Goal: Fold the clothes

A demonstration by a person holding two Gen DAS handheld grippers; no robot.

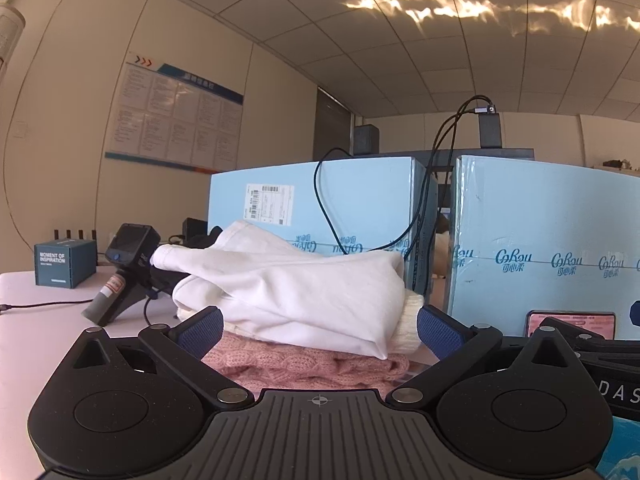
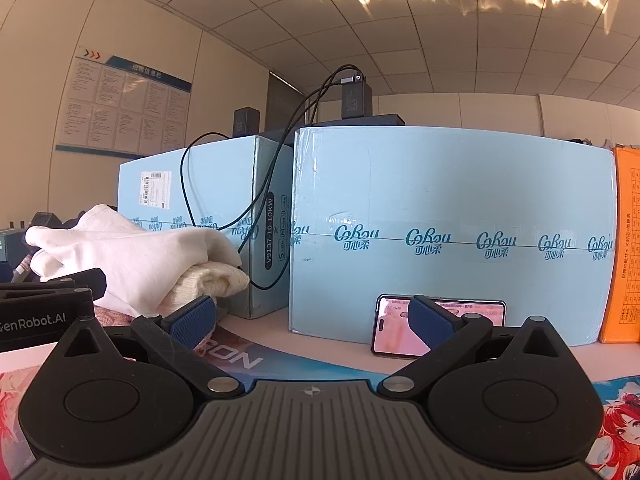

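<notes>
White garment (image 1: 304, 292) atop apparently folded pink knit (image 1: 304, 368).

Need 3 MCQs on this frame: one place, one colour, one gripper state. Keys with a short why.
1. Where is the white garment?
A. on top of the pink knit
B. hanging off a box
C. under the phone

2. What colour are the boxes behind the pile?
A. brown
B. light blue
C. white

3. What state is the left gripper in?
A. shut on the white garment
B. open, holding nothing
C. shut on the pink knit

Key: A, it lies over the pink knit; B, both box faces are pale blue; B, its fingers stand apart, gripping no cloth.
</notes>
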